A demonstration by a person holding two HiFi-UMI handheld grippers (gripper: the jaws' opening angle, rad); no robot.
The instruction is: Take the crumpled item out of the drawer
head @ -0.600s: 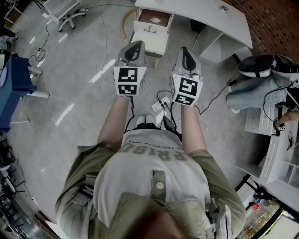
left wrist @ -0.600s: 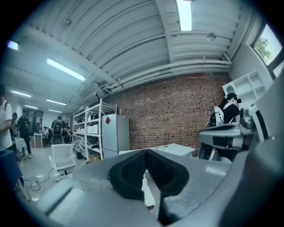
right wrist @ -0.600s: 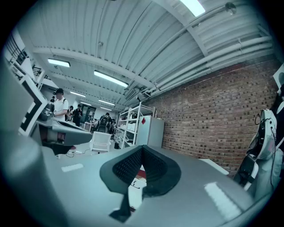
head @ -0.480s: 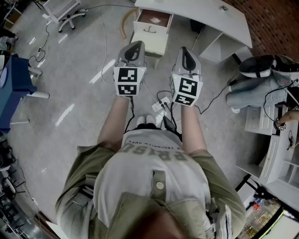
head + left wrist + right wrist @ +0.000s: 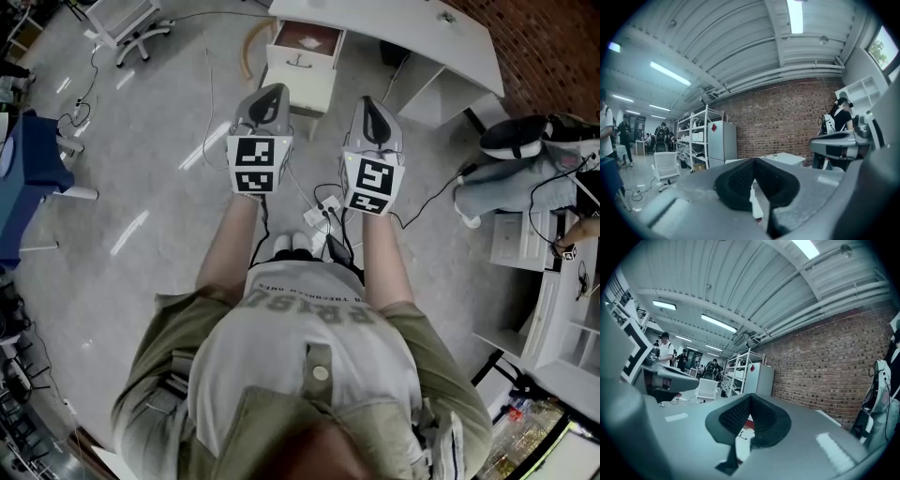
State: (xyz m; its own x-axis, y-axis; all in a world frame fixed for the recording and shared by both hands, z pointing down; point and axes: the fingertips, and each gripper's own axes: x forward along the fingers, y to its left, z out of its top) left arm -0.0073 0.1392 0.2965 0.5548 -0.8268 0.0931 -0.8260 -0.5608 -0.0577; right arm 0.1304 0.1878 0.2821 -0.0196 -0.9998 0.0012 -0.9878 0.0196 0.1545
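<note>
A small white drawer cabinet stands on the floor ahead of me, beside a white desk. Its top drawer is pulled out and shows a reddish-brown inside with a pale shape in it; I cannot tell what it is. My left gripper and right gripper are held side by side at chest height, short of the cabinet and touching nothing. Both are shut and empty: the left gripper and the right gripper each show dark pads closed together. A bit of the drawer shows below the right jaws.
Cables and a power strip lie on the floor by my feet. An office chair stands far left, and a blue unit at the left edge. A seated person's legs and white shelves are on the right.
</note>
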